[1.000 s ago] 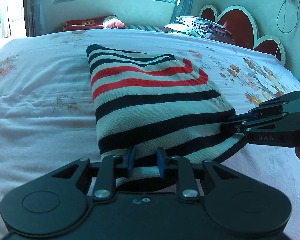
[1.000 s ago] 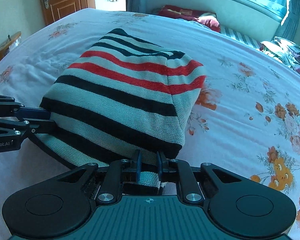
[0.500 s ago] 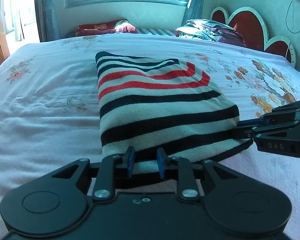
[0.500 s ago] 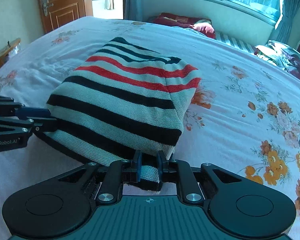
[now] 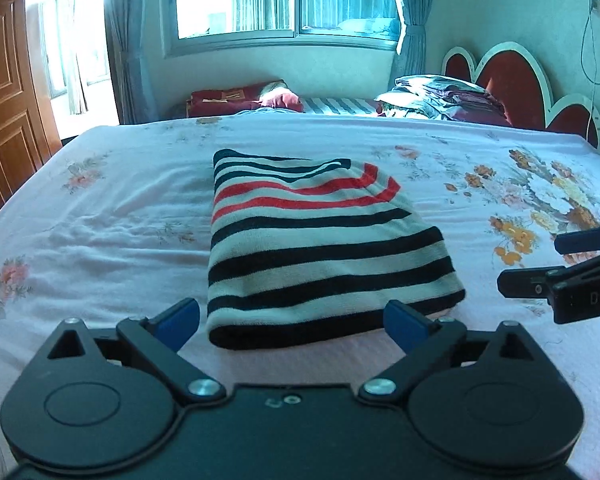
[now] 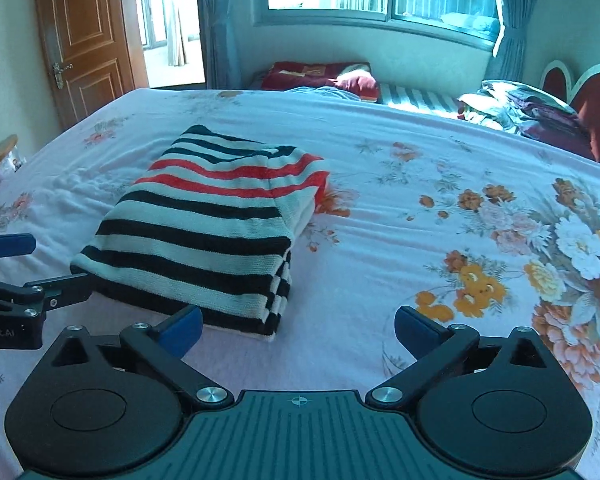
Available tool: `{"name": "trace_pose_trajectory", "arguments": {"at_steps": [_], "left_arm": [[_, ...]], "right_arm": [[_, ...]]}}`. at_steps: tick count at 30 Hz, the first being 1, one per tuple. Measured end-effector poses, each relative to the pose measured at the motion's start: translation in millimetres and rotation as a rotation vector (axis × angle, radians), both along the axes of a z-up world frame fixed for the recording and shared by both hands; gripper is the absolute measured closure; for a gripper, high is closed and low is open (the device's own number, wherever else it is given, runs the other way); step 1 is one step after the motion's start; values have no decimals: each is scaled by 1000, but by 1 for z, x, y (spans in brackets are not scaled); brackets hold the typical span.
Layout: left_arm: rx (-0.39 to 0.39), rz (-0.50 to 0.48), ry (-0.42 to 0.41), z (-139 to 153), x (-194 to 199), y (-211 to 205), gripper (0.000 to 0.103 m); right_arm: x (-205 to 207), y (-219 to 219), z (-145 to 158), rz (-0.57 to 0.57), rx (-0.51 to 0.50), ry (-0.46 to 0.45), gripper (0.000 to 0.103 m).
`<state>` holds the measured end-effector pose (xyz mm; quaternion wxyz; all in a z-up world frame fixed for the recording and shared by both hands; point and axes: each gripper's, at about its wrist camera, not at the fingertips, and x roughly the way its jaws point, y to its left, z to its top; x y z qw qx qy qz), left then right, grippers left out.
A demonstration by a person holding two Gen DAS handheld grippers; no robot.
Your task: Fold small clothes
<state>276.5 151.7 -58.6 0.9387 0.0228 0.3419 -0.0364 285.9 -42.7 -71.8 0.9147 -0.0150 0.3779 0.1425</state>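
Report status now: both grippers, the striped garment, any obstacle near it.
Left gripper open, right gripper open, both holding nothing. Striped sweater folded, lying flat on floral bedsheet. Nothing around it in the way.

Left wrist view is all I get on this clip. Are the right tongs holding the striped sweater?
Observer: No. In the right wrist view the right tongs are wide open, with only bedsheet between the blue pads.
Operator: How does the fold look on the sweater's right side?
Observer: The striped sweater shows several stacked layers along that edge, roughly lined up at the near corner.
Operator: Are the left tongs clear of it?
Observer: The left tongs are open. Their lower finger ends right beside the near left corner, but I cannot tell whether it touches.
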Motion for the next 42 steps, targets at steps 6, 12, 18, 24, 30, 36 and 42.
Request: {"name": "trace_pose_trajectory", "arguments": {"at_steps": [6, 12, 18, 24, 30, 36, 42], "left_arm": [[-18, 34, -11, 27, -49, -15, 1], [-20, 50, -67, 50, -94, -26, 1], [-54, 79, -120, 70, -135, -30, 1], [-56, 82, -159, 86, -174, -45, 1], [-99, 103, -163, 92, -198, -46, 1], [-69, 80, -188, 99, -206, -54, 1], [-69, 69, -197, 100, -209, -57, 1]], "right_arm": [[-41, -19, 28, -42, 38, -33, 0], [-87, -32, 45, -64, 58, -50, 0], [-136, -48, 68, -47, 72, -106, 0], [-177, -64, 93, -40, 90, -155, 0], [-208, -64, 99, -14, 73, -188, 0], [-217, -66, 97, -15, 85, -187, 0], [-219, -67, 100, -19, 85, -198, 0]]}}
